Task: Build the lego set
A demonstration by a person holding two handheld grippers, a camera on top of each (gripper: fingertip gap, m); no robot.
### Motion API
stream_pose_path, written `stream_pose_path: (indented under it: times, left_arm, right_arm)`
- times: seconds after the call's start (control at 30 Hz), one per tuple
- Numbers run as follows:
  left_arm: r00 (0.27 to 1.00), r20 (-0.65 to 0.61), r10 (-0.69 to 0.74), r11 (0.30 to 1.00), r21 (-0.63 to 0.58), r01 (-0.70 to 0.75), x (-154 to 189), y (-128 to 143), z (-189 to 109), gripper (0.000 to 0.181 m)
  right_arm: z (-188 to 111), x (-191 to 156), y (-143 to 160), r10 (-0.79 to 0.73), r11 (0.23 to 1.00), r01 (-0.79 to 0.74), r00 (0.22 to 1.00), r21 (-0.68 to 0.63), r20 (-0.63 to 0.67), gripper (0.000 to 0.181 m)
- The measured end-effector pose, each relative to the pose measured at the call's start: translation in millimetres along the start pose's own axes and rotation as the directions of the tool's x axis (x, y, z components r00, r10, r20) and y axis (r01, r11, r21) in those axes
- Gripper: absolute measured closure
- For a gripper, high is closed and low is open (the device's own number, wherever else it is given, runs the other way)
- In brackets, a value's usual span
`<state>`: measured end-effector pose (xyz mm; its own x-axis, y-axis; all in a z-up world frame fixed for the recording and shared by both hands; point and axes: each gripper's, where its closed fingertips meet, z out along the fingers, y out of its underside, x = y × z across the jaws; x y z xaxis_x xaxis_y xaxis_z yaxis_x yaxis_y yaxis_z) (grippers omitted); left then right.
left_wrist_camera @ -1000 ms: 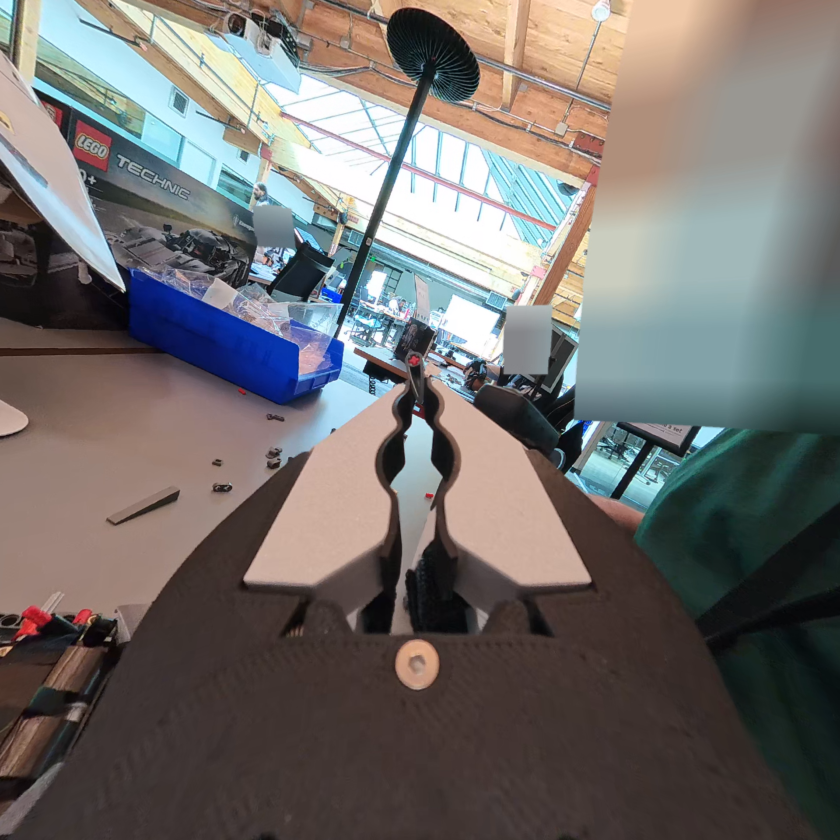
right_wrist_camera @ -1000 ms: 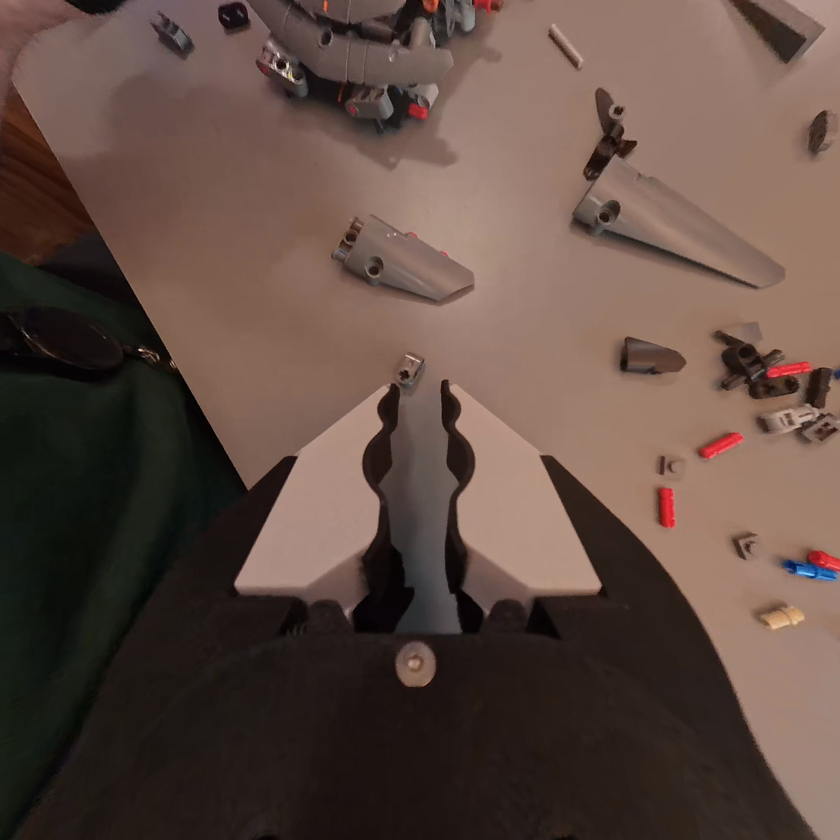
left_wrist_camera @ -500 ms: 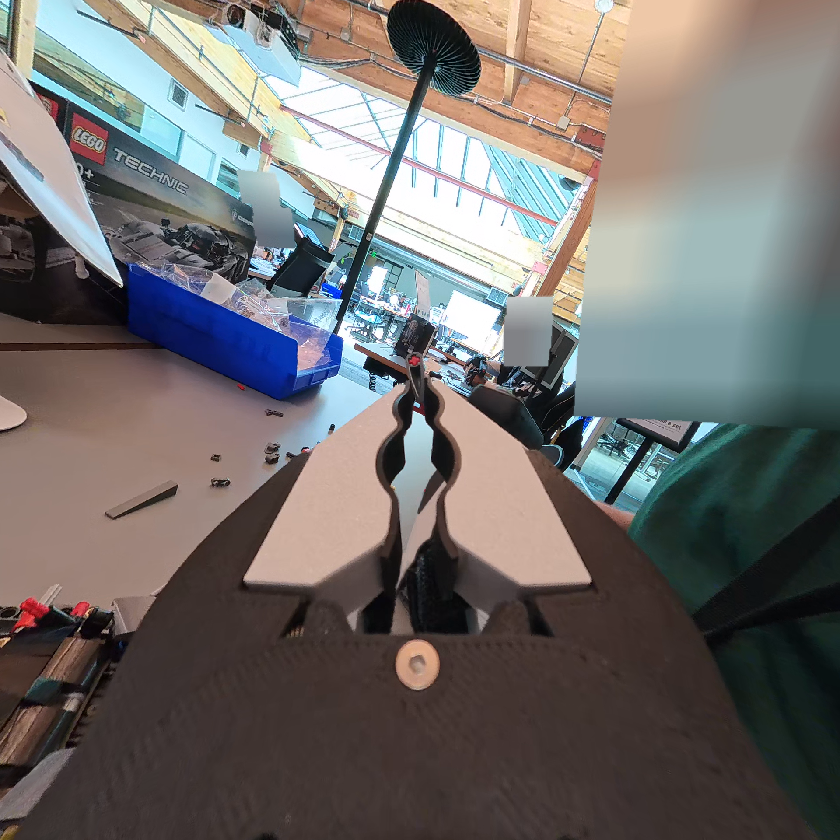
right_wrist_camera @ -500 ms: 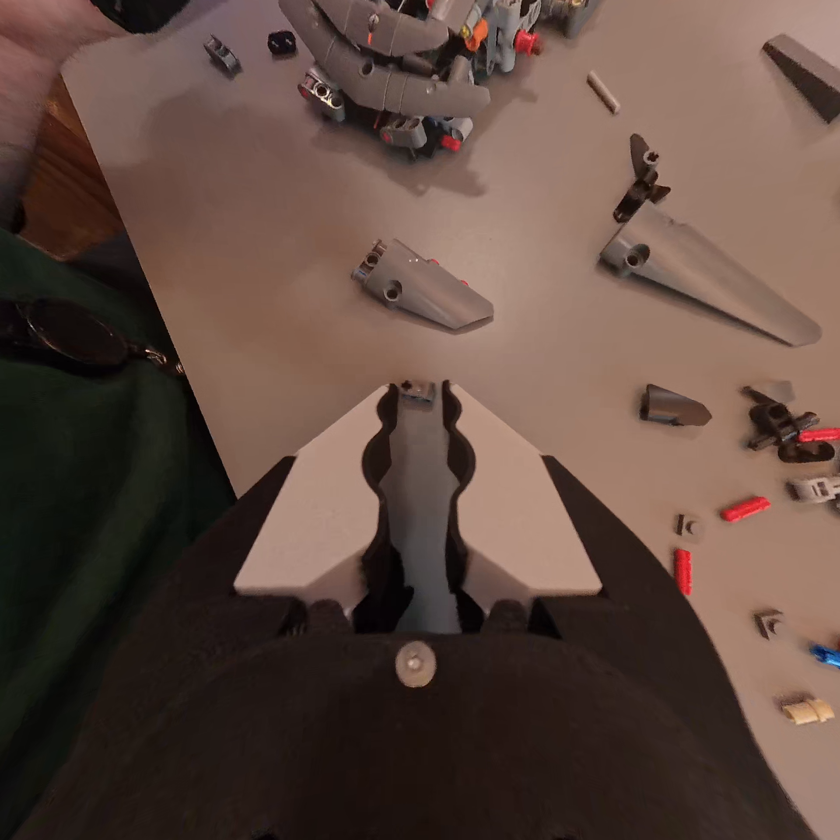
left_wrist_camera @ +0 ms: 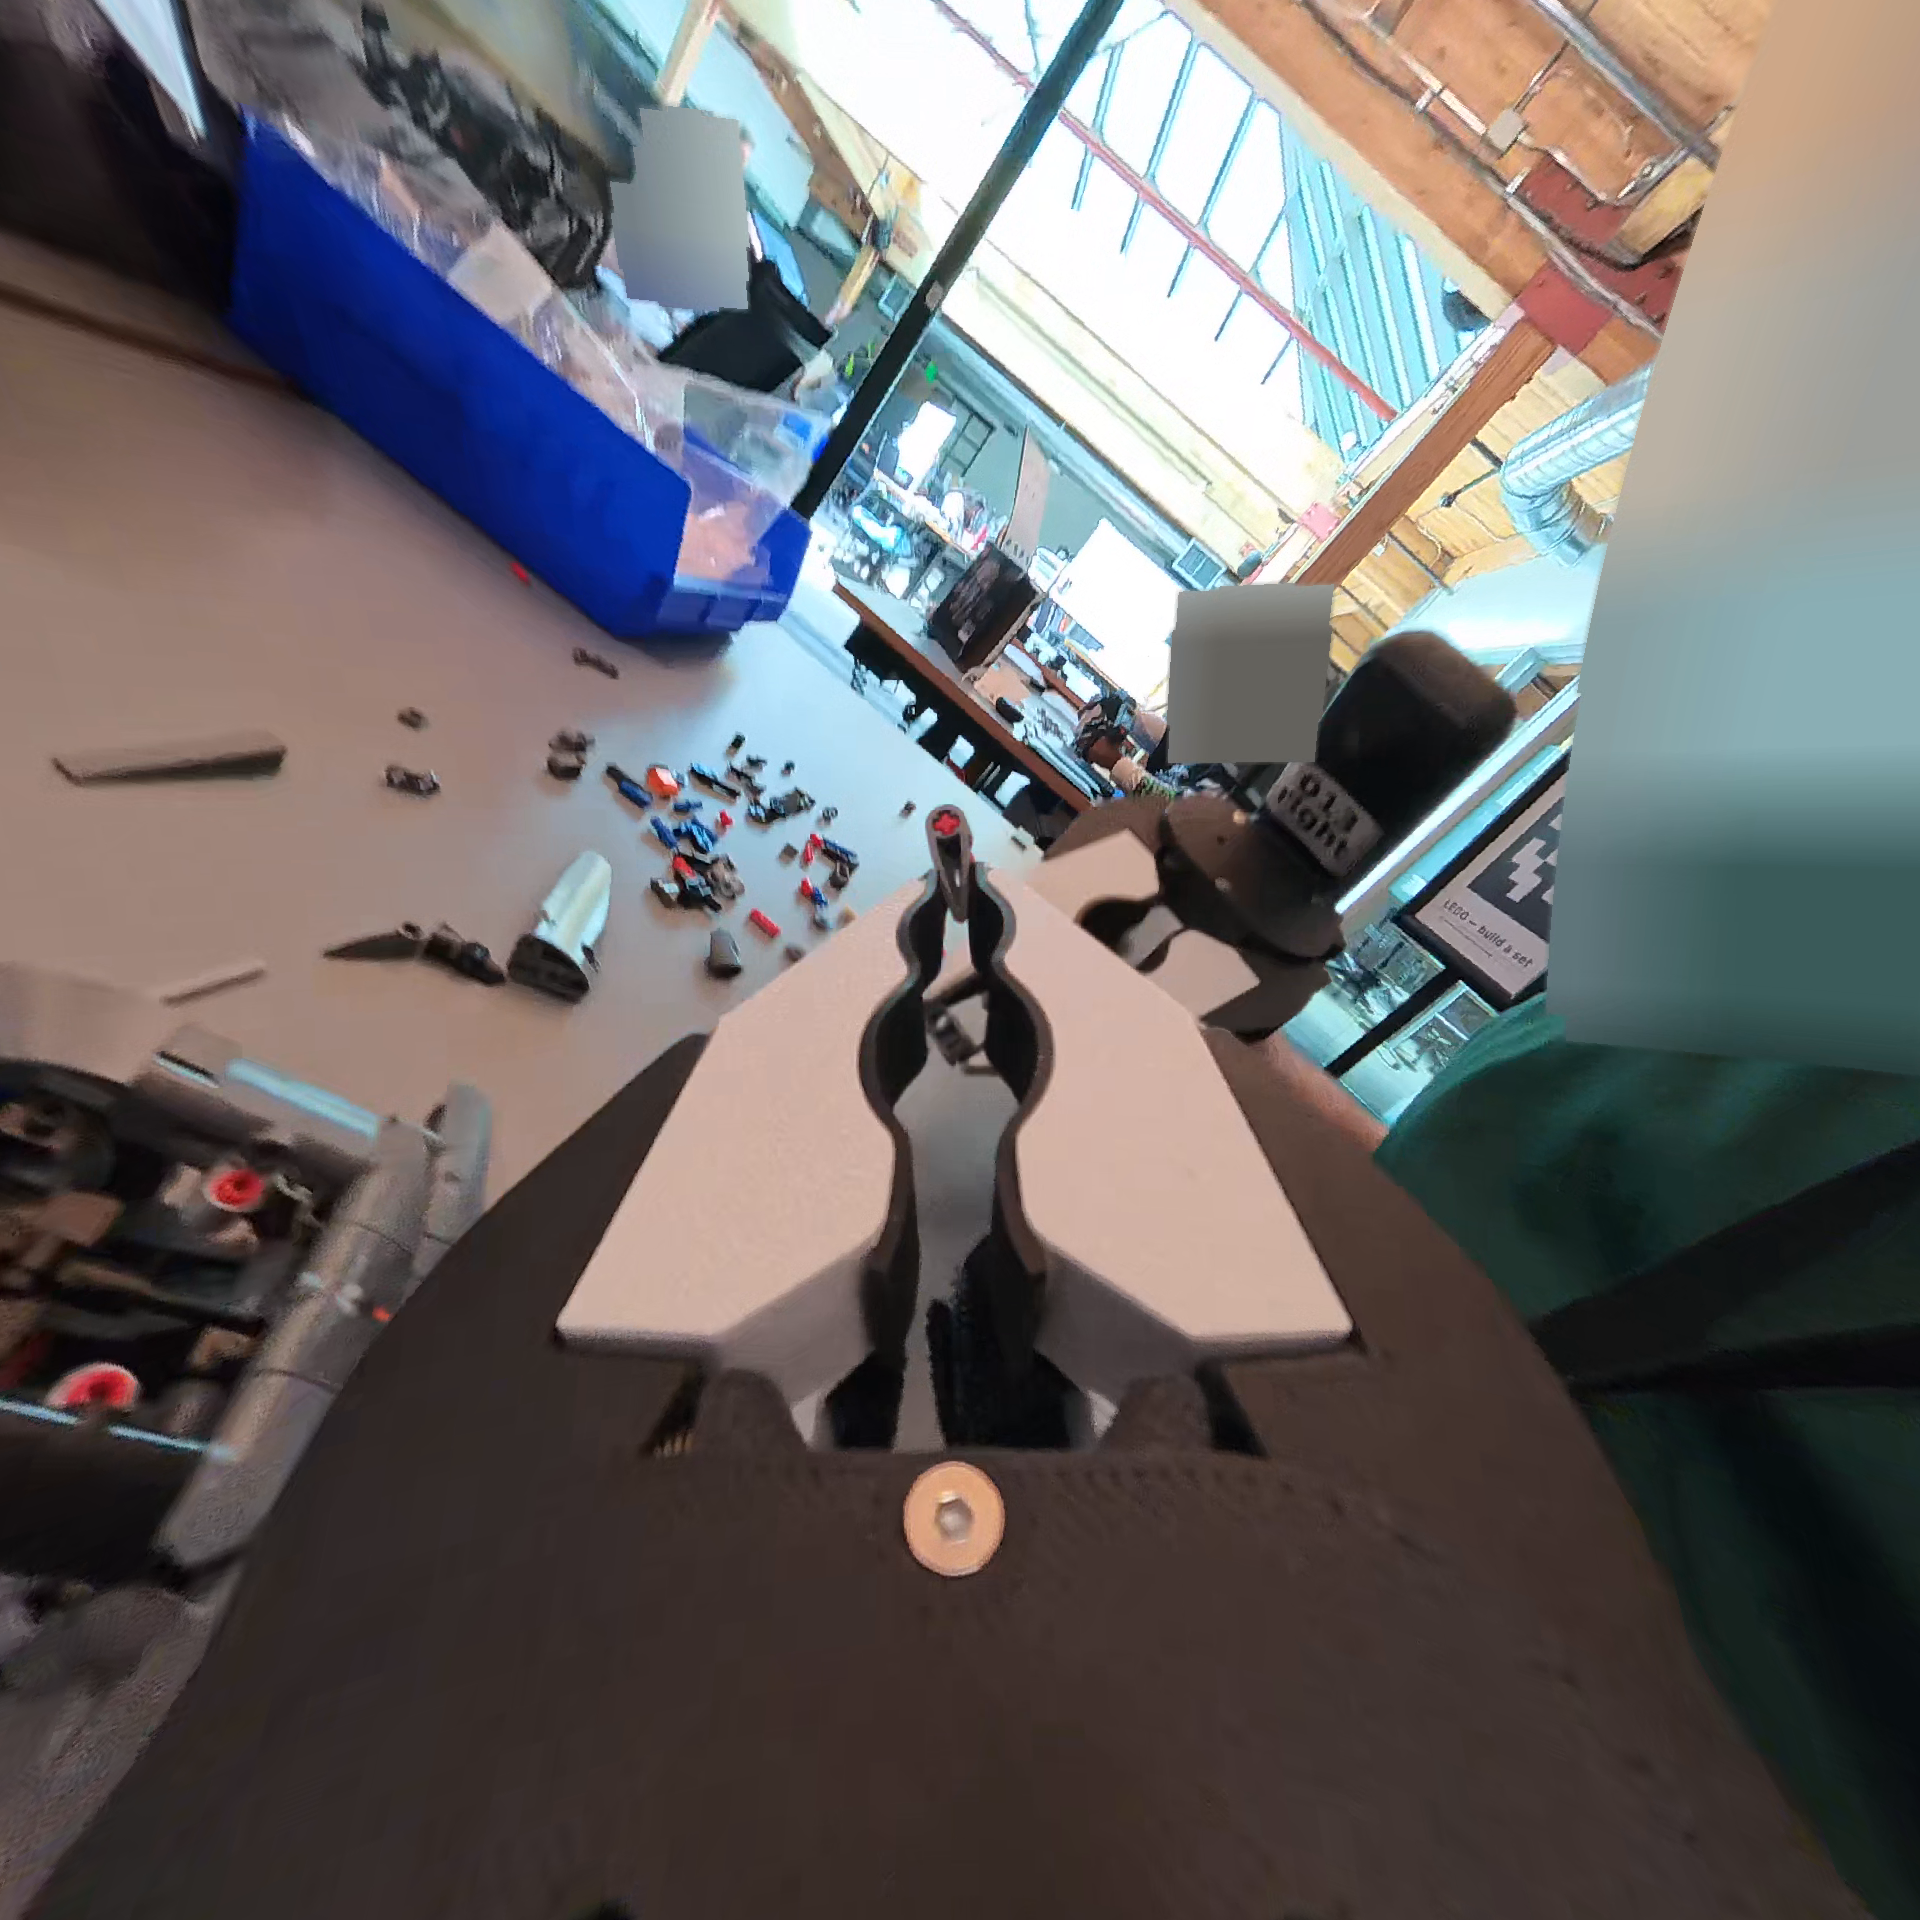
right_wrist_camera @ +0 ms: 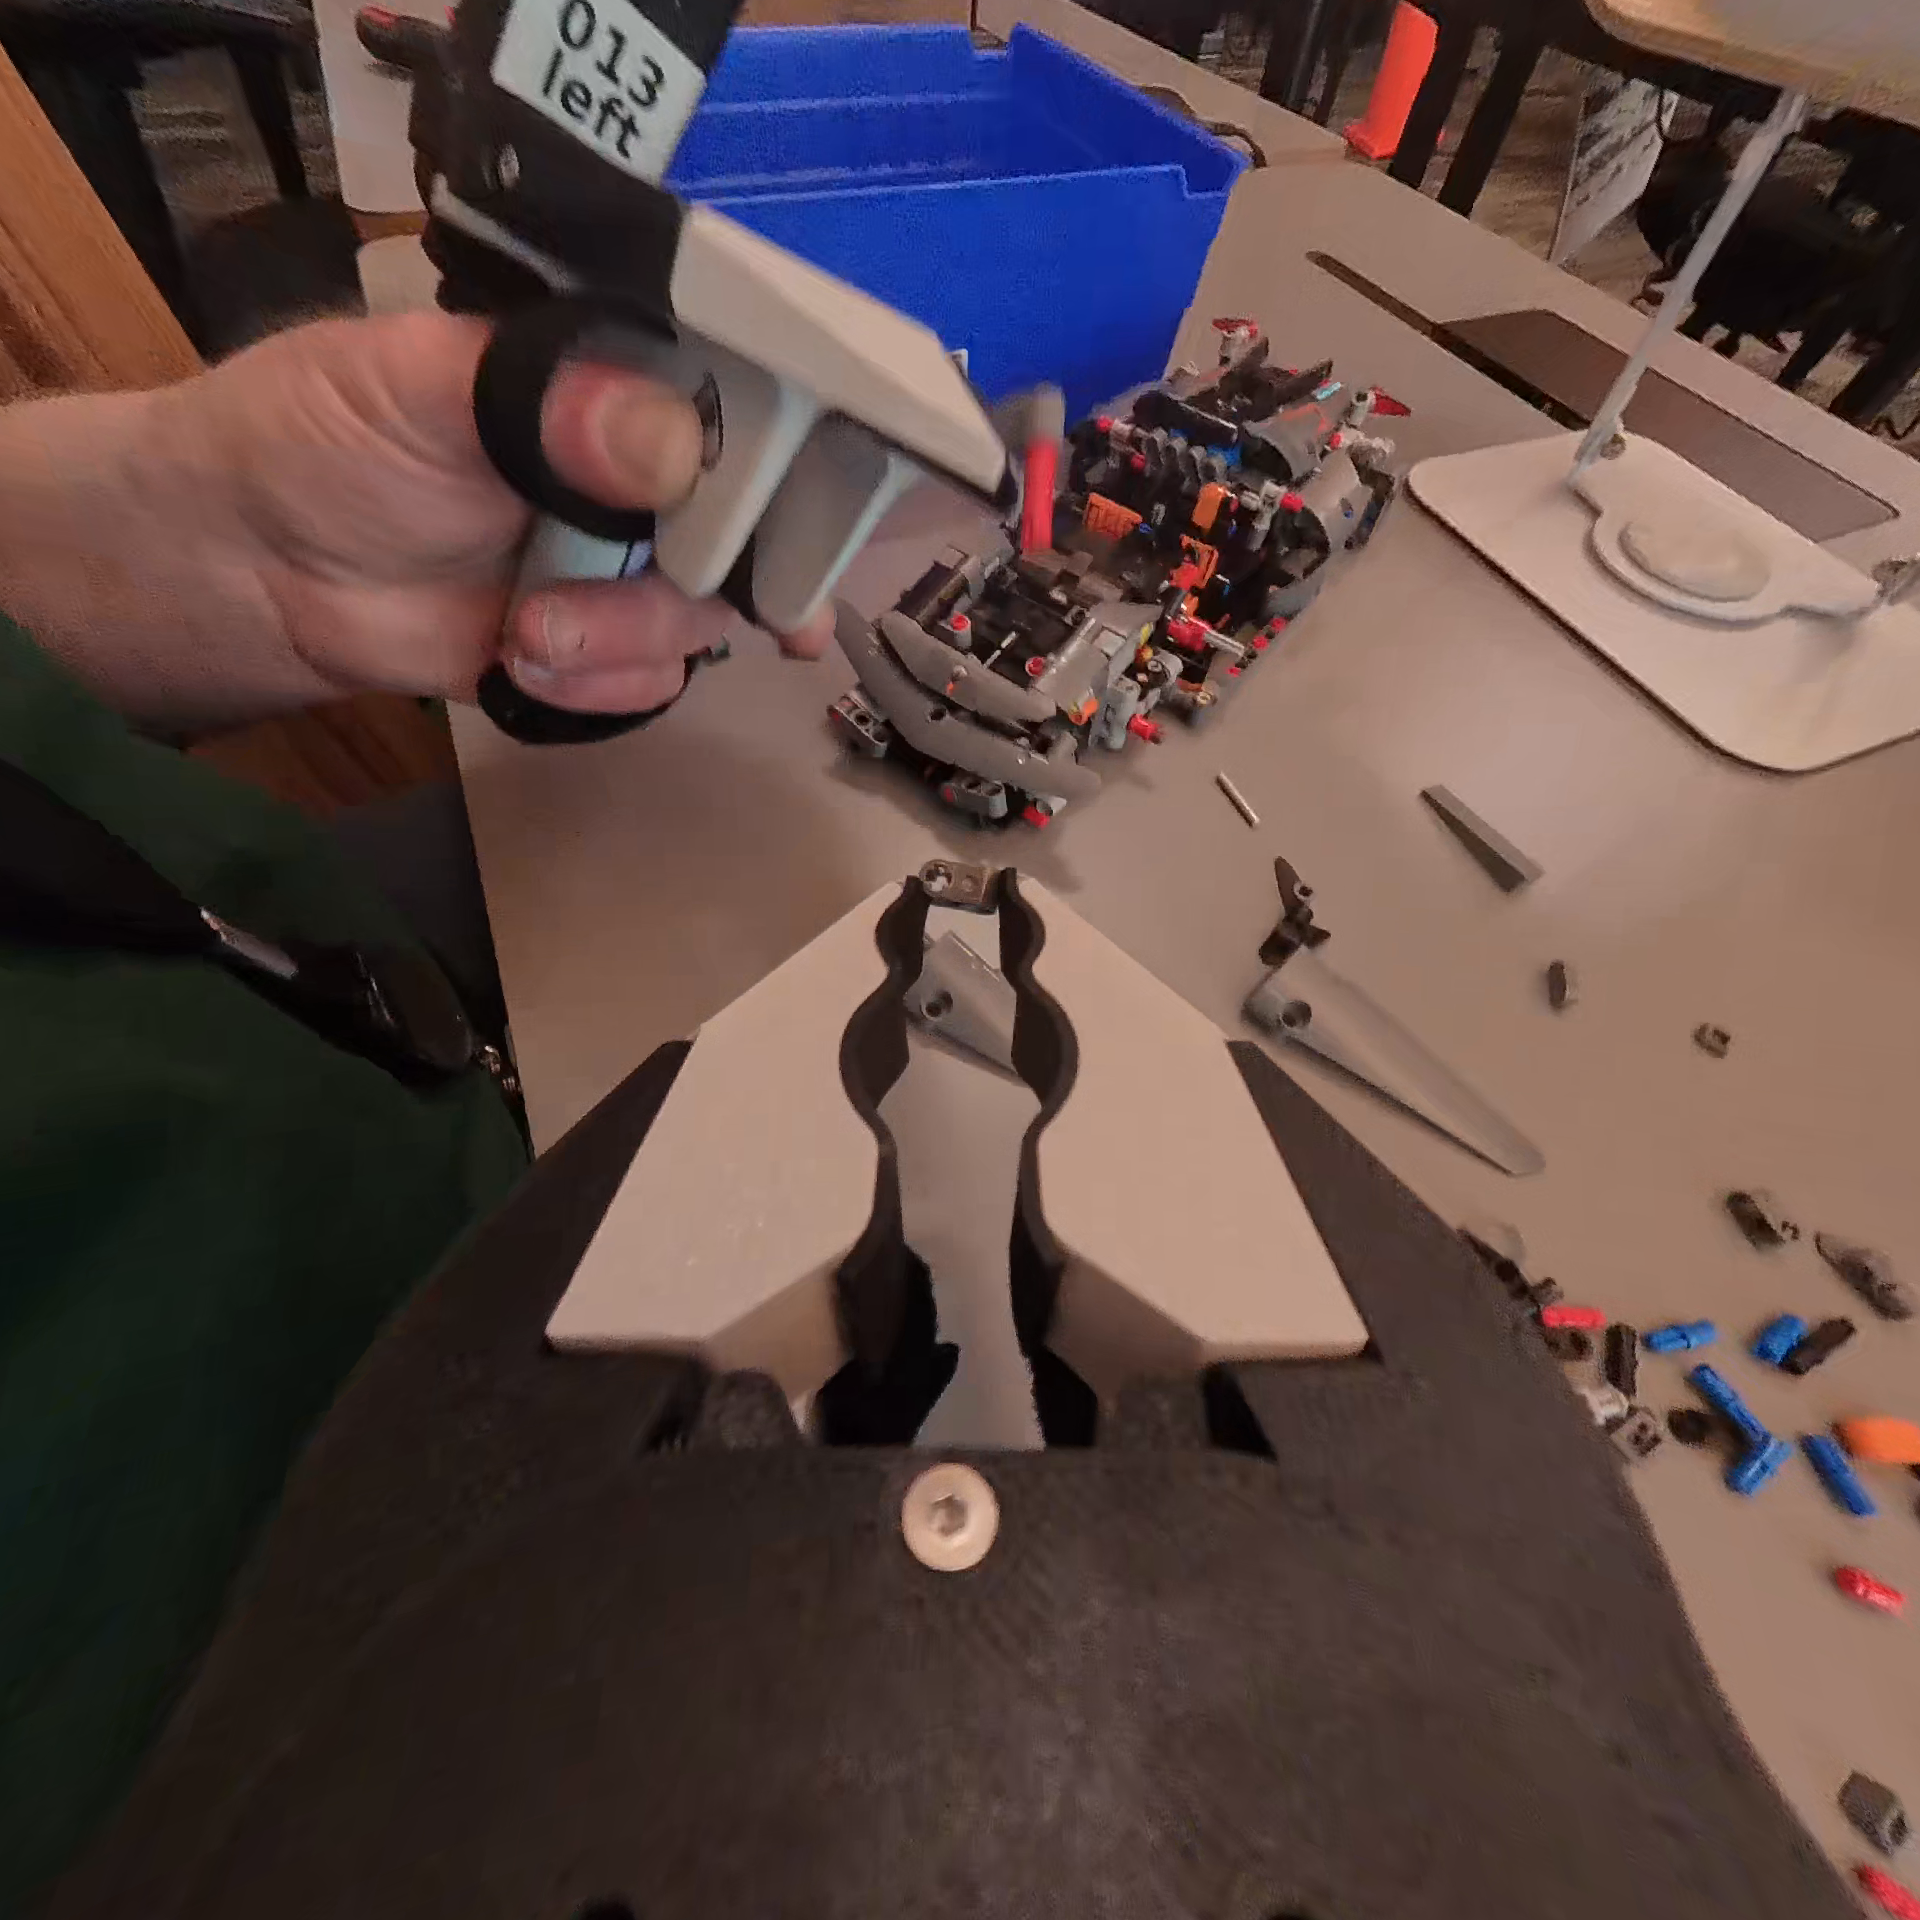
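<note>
My left gripper [left_wrist_camera: 954, 896] is shut on a small dark piece with a red cross-shaped end [left_wrist_camera: 948, 840], held in the air. In the right wrist view a hand holds it at the upper left [right_wrist_camera: 1013, 468], and the red pin [right_wrist_camera: 1039, 488] sticks out over the partly built grey and black car model [right_wrist_camera: 1122, 592]. My right gripper [right_wrist_camera: 961, 896] is shut on a small grey connector [right_wrist_camera: 958, 883], held above the table in front of the model. It also shows beyond my left fingertips [left_wrist_camera: 1195, 914]. The model also lies at the lower left of the left wrist view [left_wrist_camera: 156, 1247].
A long grey panel [right_wrist_camera: 1382, 1070] and a shorter one [right_wrist_camera: 961, 1003] lie on the grey table [right_wrist_camera: 675, 883]. Several loose pins and connectors are scattered at the right [right_wrist_camera: 1745, 1382]. A blue bin [right_wrist_camera: 966, 208] stands behind the model, and a white stand base [right_wrist_camera: 1683, 592] is at the far right. Tip to tip, the grippers are about 6 cm apart.
My right gripper closed on the small grey connector and lifted it off the table. My left gripper tilted down toward the table, and the two grippers came closer together.
</note>
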<state>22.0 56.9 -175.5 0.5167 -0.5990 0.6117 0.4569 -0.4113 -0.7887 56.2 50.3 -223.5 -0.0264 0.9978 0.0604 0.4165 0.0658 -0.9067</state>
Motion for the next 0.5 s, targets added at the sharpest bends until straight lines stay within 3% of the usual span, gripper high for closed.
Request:
stream_pose_path:
  times: [0.2,0.3,0.5]
  left_arm:
    - [0.994,0.105,-0.023,0.981,-0.191,0.043,-3.8,53.4,5.6,0.18]
    - [0.98,0.192,0.046,0.947,-0.321,0.018,-15.0,89.9,3.1,0.18]
    - [0.937,0.285,0.202,0.857,-0.514,-0.028,-27.9,120.8,-0.7,0.179]
  right_arm:
    - [-10.8,-4.3,18.5,-0.007,0.998,0.008,1.0,-0.057,0.021,0.169]
    - [-17.5,-5.4,38.5,0.015,0.996,-0.013,1.0,-0.091,0.022,0.169]
    - [-16.9,-12.8,53.3,0.041,0.995,-0.036,0.998,-0.093,0.052,0.169]
